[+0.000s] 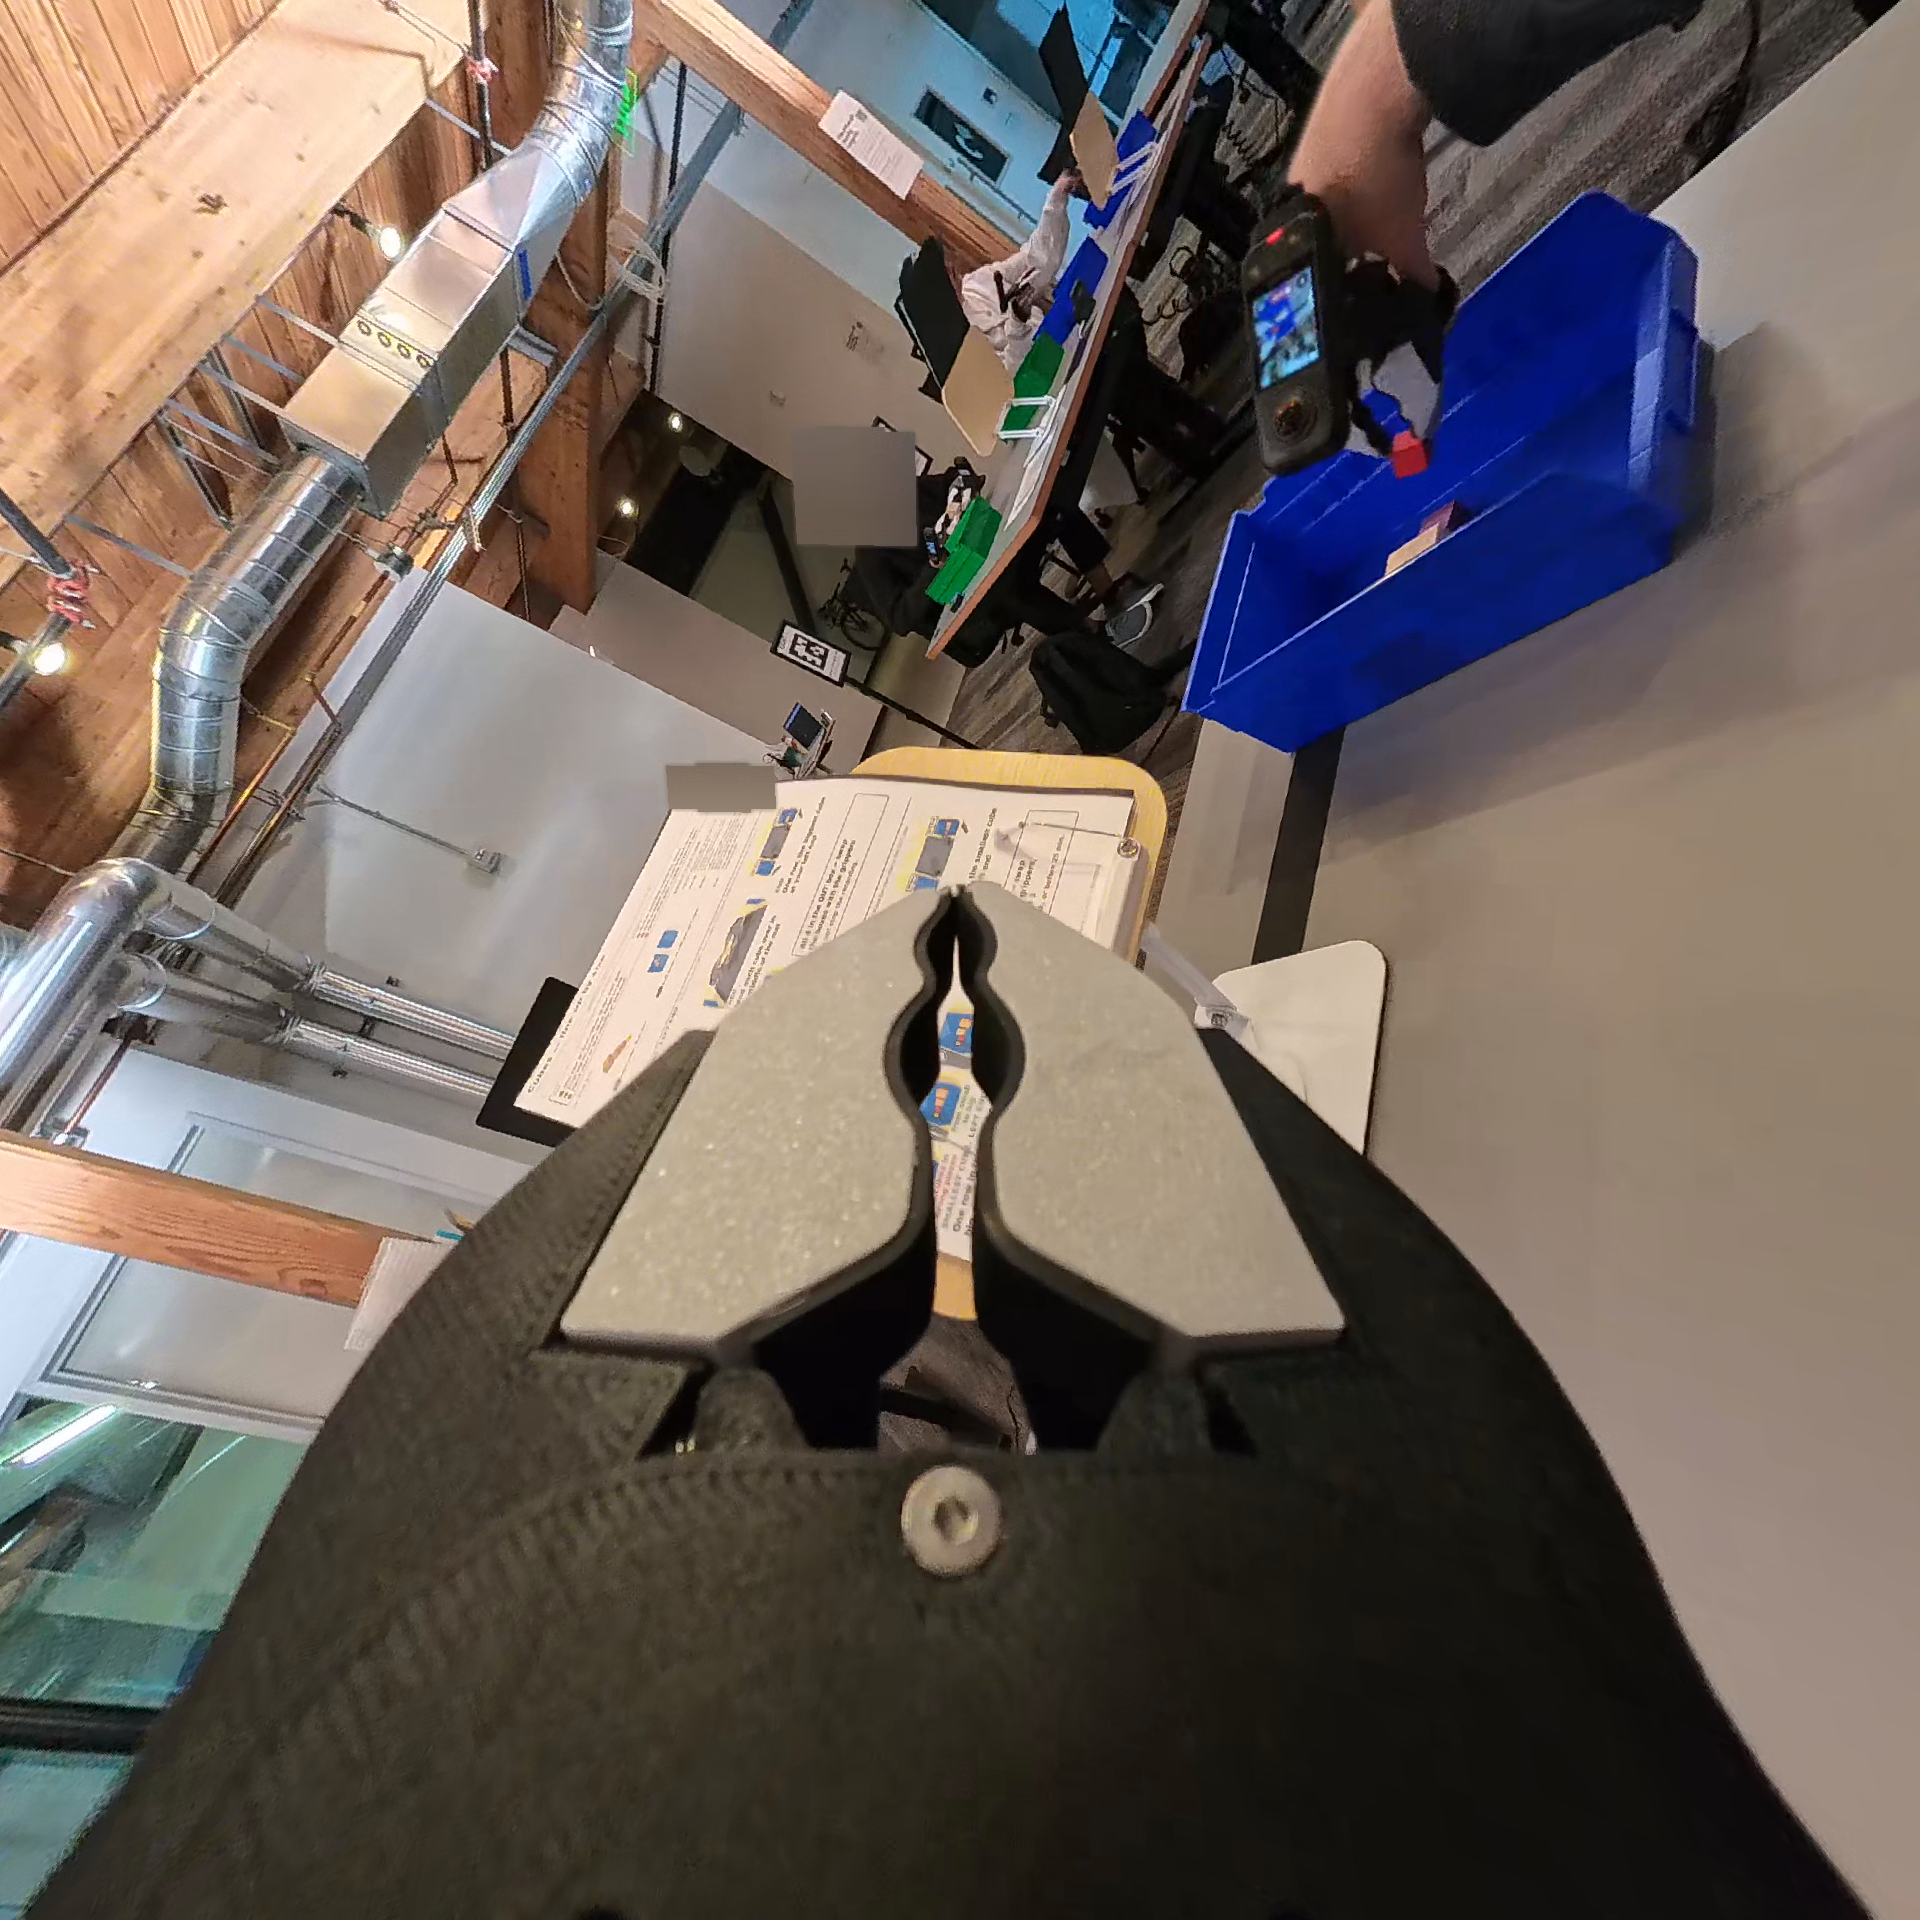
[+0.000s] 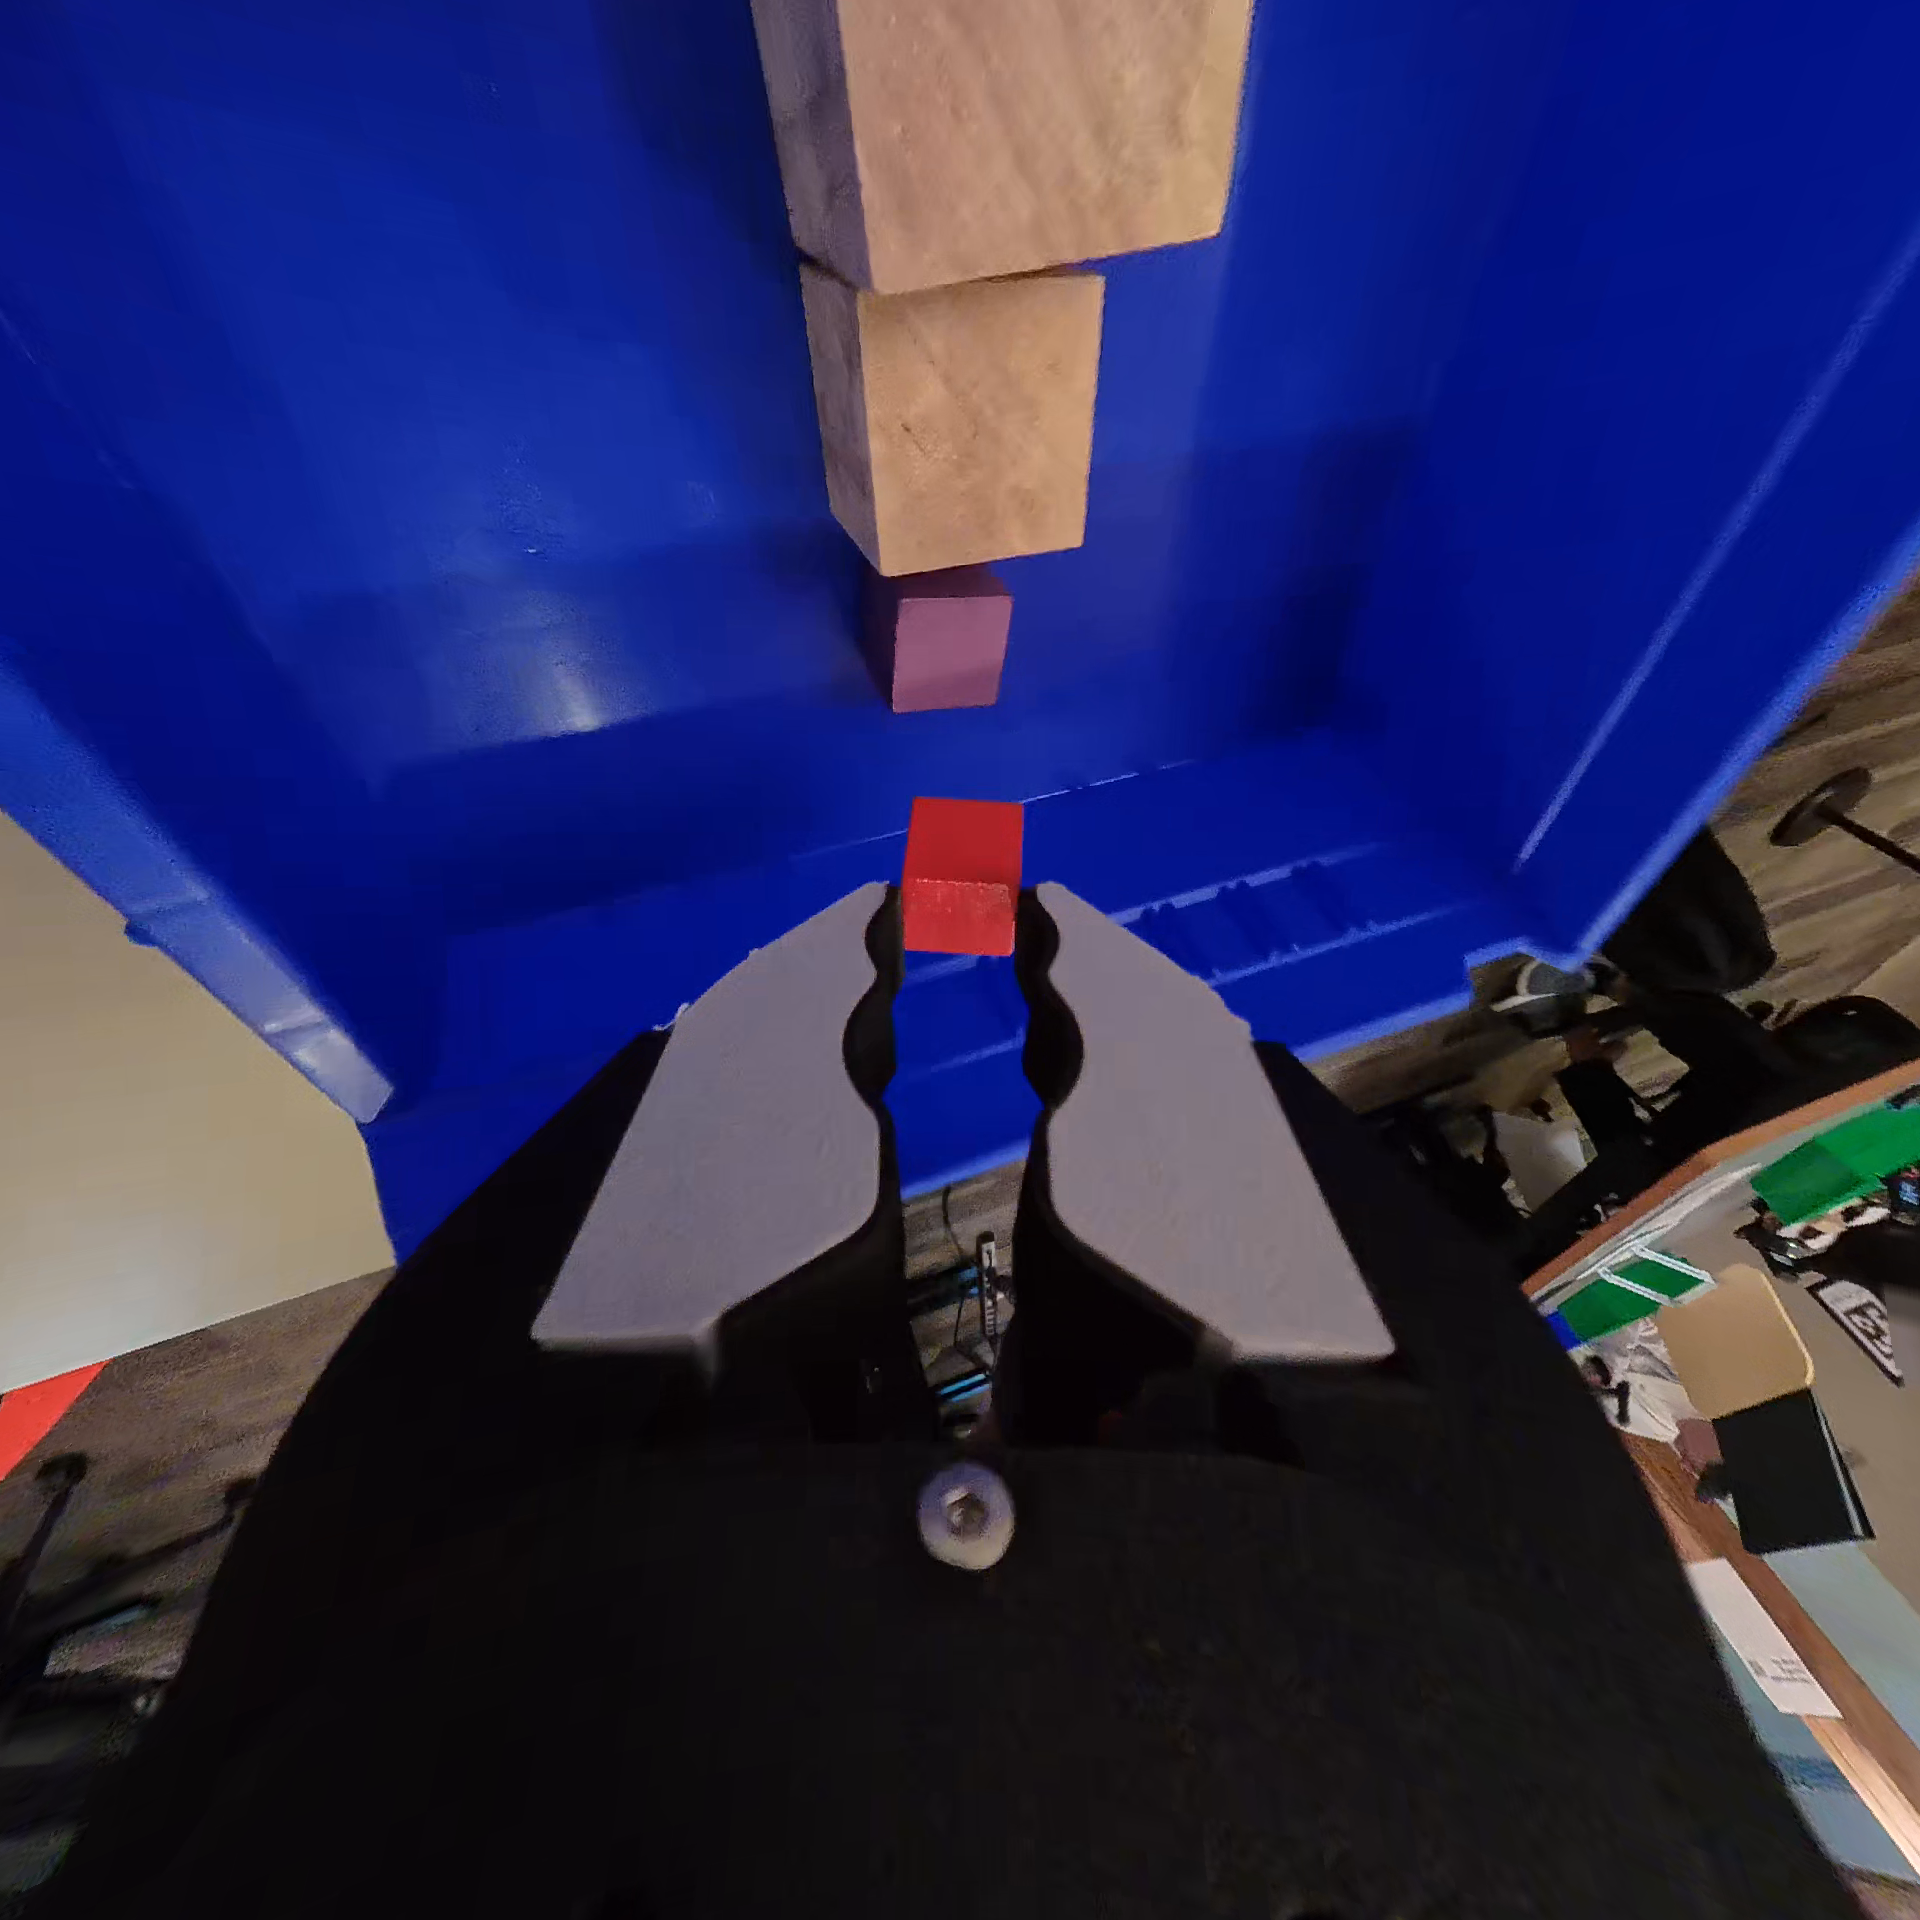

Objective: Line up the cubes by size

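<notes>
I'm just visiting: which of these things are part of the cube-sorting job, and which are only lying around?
Part of the job:
- red cube, gripped in the right gripper
- purple cube
- two wooden cubes
- blue bin
- left gripper, shut, holding nothing

Just lying about:
- instruction sheets
- green bins
- ceiling ducts

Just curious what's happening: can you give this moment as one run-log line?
right gripper: grips red cube in blue bin | left gripper: shut, empty | row: two wooden cubes, purple cube
</notes>
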Demonstrator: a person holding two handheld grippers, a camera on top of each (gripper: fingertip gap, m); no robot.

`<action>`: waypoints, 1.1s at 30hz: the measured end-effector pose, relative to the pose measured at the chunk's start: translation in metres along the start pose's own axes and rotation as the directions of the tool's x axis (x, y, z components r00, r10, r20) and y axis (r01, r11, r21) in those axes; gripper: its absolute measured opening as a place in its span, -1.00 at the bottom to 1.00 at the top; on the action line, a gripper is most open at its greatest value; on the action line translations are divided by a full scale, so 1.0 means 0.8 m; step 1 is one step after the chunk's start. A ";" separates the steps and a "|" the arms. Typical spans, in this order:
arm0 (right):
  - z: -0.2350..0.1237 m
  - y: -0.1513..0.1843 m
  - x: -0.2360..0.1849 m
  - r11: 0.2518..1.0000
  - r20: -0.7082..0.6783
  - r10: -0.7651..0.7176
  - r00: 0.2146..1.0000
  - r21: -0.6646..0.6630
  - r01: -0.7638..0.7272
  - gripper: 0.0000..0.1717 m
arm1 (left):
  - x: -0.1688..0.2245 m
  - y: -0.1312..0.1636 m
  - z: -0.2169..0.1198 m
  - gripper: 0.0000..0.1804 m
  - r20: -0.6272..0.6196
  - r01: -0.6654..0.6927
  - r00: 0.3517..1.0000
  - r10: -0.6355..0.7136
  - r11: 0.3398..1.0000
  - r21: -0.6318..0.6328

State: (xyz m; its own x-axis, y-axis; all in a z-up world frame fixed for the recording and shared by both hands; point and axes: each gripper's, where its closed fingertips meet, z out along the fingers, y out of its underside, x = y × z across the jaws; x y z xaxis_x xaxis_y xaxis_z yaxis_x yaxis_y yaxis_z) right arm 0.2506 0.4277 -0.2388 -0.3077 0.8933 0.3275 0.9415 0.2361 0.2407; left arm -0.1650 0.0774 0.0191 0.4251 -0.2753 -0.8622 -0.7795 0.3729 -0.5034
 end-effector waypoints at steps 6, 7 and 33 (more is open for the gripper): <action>0.039 0.002 -0.007 0.993 0.080 -0.060 0.995 -0.094 0.068 -0.76 | 0.002 0.007 0.006 -1.00 -0.009 0.000 1.000 0.000 1.000 -0.021; 0.044 0.002 -0.008 0.991 0.087 -0.070 0.994 -0.107 0.079 -0.76 | 0.003 0.007 0.007 -1.00 -0.011 -0.003 1.000 0.003 1.000 -0.024; -0.043 -0.016 0.028 0.995 -0.273 0.097 0.957 0.015 -0.096 -0.63 | 0.006 0.025 0.018 -0.97 -0.022 0.017 1.000 -0.019 0.994 -0.109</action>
State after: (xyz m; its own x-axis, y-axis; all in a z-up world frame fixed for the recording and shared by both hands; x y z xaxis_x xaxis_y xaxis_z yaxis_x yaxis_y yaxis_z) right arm 0.2268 0.4319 -0.2033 -0.2412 0.7732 0.5865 0.9686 0.1547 0.1944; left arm -0.1715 0.0962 0.0040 0.4298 -0.3016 -0.8511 -0.8176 0.2699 -0.5085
